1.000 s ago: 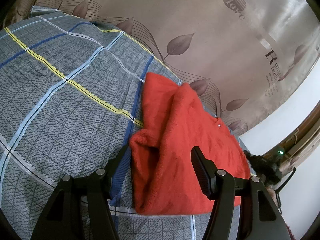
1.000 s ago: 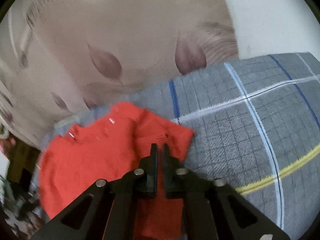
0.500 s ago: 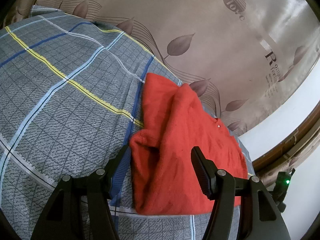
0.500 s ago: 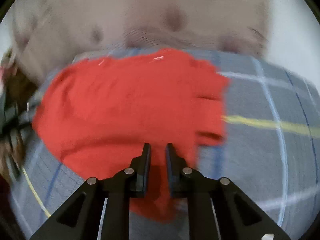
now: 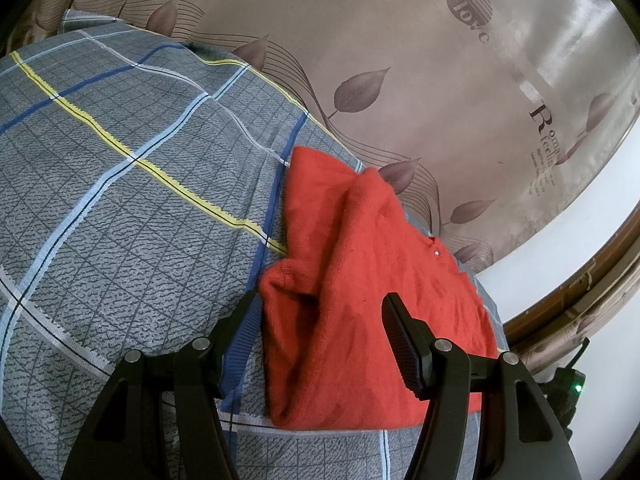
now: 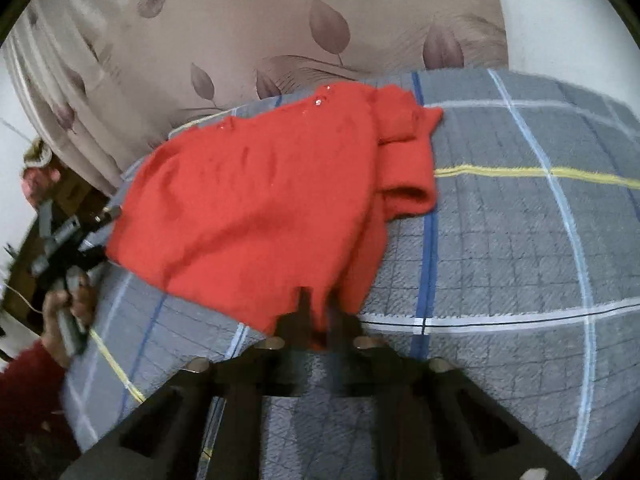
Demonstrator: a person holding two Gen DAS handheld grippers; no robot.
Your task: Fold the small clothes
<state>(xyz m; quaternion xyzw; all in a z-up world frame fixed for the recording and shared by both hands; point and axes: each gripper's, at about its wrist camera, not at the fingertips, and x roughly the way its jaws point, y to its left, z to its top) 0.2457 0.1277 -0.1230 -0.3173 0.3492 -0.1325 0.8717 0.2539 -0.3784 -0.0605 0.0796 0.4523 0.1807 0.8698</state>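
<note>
A red knitted sweater (image 5: pixel 360 280) lies partly folded on a grey plaid bedspread (image 5: pixel 120 200), one sleeve doubled over its left side. My left gripper (image 5: pixel 322 304) stands open low over the sweater's near part, one finger off its left edge and one over its body, pads not pressing. In the right wrist view the sweater (image 6: pixel 260 192) spreads up and to the left, and my right gripper (image 6: pixel 318 304) is shut on its near hem, with red cloth pinched between the fingers. At the left edge of that view a hand holds the left gripper (image 6: pixel 60 248).
A beige curtain with leaf prints (image 5: pixel 400 60) hangs right behind the bed's far edge. A white wall and a brown wooden frame (image 5: pixel 580 292) lie to the right. The bedspread (image 6: pixel 520 240) stretches wide and flat to the sweater's right. Clutter (image 6: pixel 36 176) stands beyond the bed's left corner.
The right gripper swung from the sleeve side round to the sweater's near hem and closed on it. The left gripper has kept still.
</note>
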